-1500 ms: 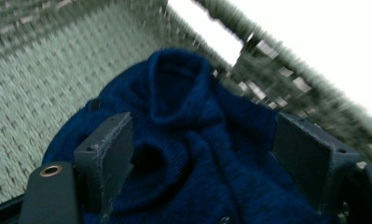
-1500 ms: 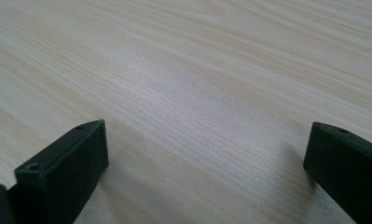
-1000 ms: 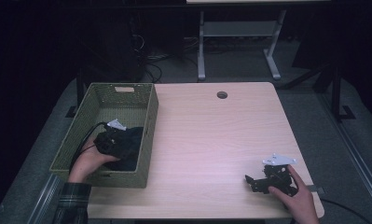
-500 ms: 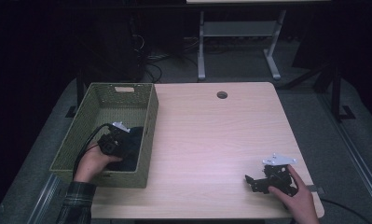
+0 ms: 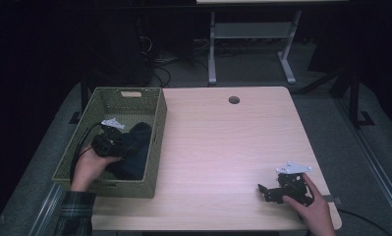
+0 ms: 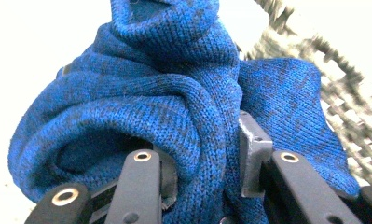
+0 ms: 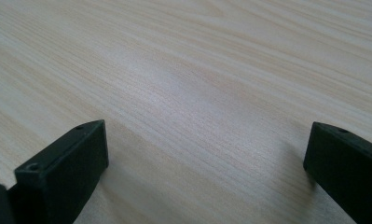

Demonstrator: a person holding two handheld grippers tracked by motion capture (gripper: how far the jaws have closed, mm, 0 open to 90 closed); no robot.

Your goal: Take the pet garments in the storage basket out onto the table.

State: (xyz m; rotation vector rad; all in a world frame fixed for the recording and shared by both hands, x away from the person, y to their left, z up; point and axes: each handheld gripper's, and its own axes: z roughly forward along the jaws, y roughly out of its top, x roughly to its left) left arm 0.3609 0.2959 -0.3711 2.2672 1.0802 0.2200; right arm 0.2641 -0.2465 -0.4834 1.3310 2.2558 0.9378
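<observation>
Nearest, at the table's front right corner: right hand (image 5: 311, 209) wrapped around the right gripper (image 5: 266, 191), resting low on the light wooden tabletop (image 5: 223, 147), jaws spread wide apart with nothing but bare wood grain between them (plain in the right gripper view, where the right gripper (image 7: 202, 158) shows one black jaw at each lower corner). Grey three-cornered plate on top of it, tilted toward the table's far side

At the front left: plaid sleeve (image 5: 75, 216) rising from the bottom edge, left hand (image 5: 88, 164) reaching into the green woven basket (image 5: 156, 123) and gripping the left gripper (image 5: 119, 143). Clamped on a fold of blue knitted fabric (image 6: 174, 107) in the left gripper view, left gripper (image 6: 202, 154) with jaws pressed in from both sides, a thick bunched roll of knit pinched between the pads. Same fabric seen from above as a dark heap (image 5: 134, 147) lying inside the basket, toward its near right part, against the right wall. Basket weave blurred at the upper right of the left gripper view

Farther back: basket's far wall with a cut-out handle, basket standing at the table's left edge, partly overhanging it. Round cable hole (image 5: 234, 100) near the table's far edge, well apart from both grippers

Beyond the table: dim floor, cables, and a white metal frame (image 5: 252, 34)
</observation>
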